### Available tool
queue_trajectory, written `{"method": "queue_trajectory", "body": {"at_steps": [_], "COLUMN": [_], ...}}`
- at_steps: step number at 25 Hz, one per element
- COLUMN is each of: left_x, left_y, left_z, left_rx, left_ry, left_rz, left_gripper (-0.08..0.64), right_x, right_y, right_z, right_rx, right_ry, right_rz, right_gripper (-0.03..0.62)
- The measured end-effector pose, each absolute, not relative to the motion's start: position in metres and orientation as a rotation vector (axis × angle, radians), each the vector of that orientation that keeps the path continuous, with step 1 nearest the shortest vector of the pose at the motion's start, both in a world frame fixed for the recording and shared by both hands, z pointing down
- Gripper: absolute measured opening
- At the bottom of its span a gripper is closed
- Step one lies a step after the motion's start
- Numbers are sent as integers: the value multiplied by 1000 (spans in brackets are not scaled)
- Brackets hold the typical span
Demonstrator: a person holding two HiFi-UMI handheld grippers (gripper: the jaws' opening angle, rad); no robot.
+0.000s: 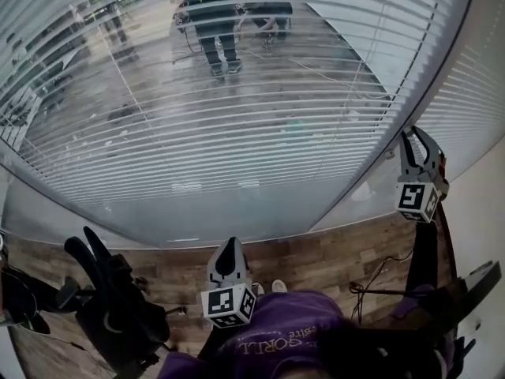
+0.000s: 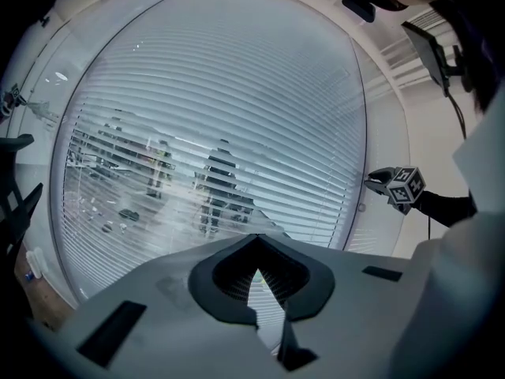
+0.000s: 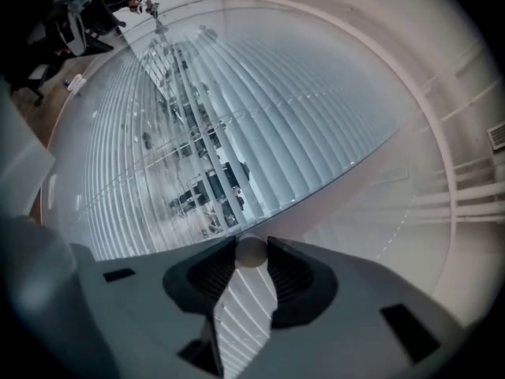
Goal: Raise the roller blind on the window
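A white slatted blind [image 1: 237, 133] hangs lowered over the big window, and it also fills the left gripper view [image 2: 221, 93] and the right gripper view [image 3: 260, 109]. My right gripper [image 1: 416, 139] is held up at the blind's right edge by the window frame, jaws apart. In its own view a small round knob [image 3: 251, 252] shows between the fingertips; I cannot tell whether they touch it. My left gripper [image 1: 231, 248] sits low in the middle, pointing at the glass, its tips together on nothing [image 2: 256, 242].
A black office chair [image 1: 110, 298] stands at the lower left on the wood floor. A cable [image 1: 379, 279] and a dark stand [image 1: 465, 287] lie at the lower right. A white wall [image 1: 481, 204] borders the window on the right. A thin beaded line [image 3: 404, 221] hangs beside the frame.
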State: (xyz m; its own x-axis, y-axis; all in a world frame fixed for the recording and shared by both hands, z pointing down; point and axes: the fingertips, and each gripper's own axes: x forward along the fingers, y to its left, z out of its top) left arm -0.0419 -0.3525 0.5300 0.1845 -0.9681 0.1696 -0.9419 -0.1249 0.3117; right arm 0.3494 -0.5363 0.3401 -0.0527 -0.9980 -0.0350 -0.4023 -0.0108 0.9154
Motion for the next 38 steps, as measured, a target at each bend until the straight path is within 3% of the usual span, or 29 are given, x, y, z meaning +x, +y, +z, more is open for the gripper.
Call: {"method": "queue_trajectory", "body": {"at_steps": [5, 15, 22, 38], "left_x": [-45, -44, -44, -44], "left_y": [-351, -349, -352, -351], "left_z": [531, 531, 530, 531], "left_rx": [2104, 2102, 2109, 2104], "left_ry": [-1818, -1811, -1810, -1815], "left_rz": [-109, -120, -123, -121], "left_gripper": [0, 0, 2, 0], "right_x": [348, 356, 359, 347], "right_y": [-537, -539, -539, -541], "right_z": [338, 330, 331, 338], "right_rx": [1570, 1946, 2051, 1553], "right_ry": [-1626, -2108, -2194, -1552], "right_rz": [-964, -394, -215, -957], "right_gripper": [118, 118, 118, 117]}}
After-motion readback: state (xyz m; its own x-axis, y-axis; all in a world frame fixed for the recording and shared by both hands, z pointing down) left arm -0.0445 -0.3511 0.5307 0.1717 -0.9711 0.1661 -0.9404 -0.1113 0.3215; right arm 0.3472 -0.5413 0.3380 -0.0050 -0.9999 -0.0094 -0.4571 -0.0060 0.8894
